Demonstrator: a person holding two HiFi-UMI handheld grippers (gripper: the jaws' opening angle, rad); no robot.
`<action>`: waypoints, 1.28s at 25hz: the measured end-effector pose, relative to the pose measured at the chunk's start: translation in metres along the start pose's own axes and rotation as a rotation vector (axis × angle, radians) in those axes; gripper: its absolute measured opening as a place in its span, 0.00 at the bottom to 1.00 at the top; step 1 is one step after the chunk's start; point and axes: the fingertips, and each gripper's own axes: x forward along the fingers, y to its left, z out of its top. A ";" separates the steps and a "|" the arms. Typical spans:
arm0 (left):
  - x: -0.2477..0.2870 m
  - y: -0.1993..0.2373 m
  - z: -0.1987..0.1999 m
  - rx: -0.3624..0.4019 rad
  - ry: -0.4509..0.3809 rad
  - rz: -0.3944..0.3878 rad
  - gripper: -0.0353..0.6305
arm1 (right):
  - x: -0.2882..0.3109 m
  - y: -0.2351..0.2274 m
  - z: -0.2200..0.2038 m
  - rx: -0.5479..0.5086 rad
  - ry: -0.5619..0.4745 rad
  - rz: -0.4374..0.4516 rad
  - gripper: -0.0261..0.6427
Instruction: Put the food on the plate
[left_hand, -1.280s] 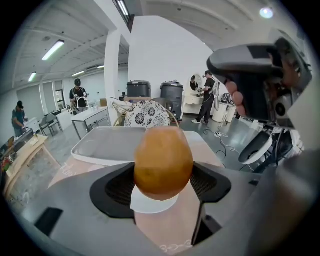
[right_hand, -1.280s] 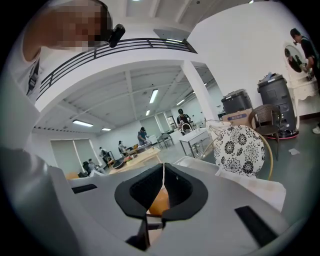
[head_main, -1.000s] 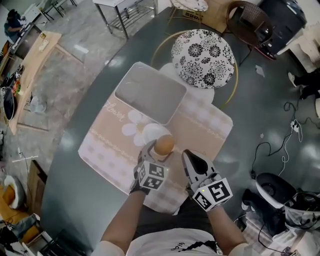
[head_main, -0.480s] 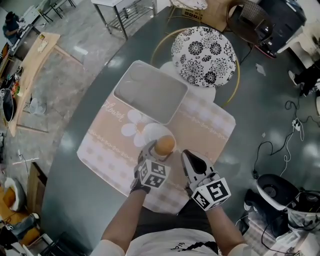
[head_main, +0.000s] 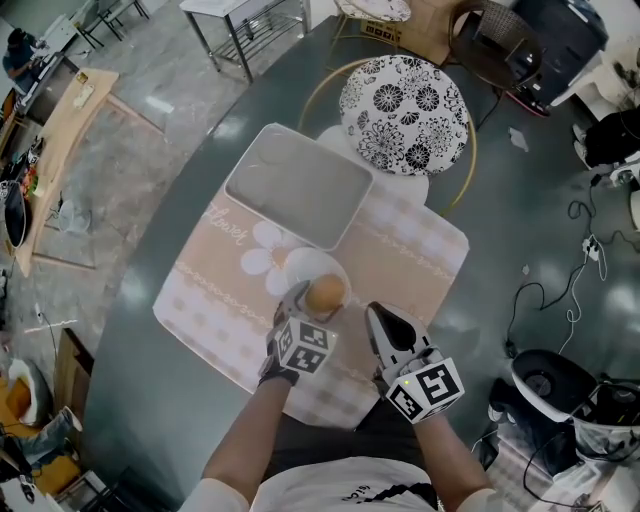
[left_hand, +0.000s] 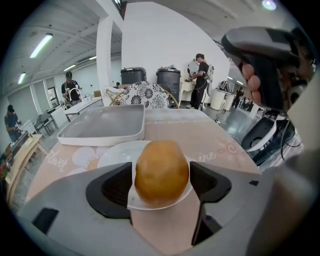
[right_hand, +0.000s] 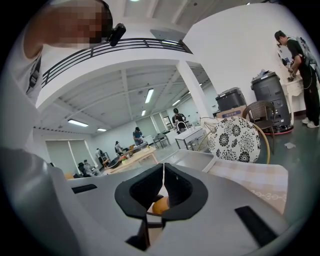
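Observation:
A round golden-brown bun is held between the jaws of my left gripper, just over the near rim of a small white plate. In the left gripper view the bun fills the gap between the jaws, with the plate right behind it. My right gripper hangs to the right of the bun, its jaws closed with nothing between them. The right gripper view shows its tips meeting, and a sliver of the bun below them.
A pale rectangular tray lies beyond the plate on a pink checked placemat. A chair with a black-and-white floral cushion stands at the table's far edge. The dark round table extends left and right.
The left gripper with the bun has shifted slightly left and forward toward the plate. The right gripper has barely moved.

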 end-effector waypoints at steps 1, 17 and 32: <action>-0.001 0.000 0.000 -0.001 -0.001 0.000 0.57 | 0.000 0.000 0.000 0.001 0.000 0.001 0.07; -0.105 -0.027 0.061 -0.131 -0.153 -0.024 0.55 | -0.022 0.041 0.037 0.003 0.042 0.018 0.07; -0.236 -0.046 0.155 -0.202 -0.440 0.020 0.08 | -0.054 0.075 0.097 -0.038 0.004 0.027 0.07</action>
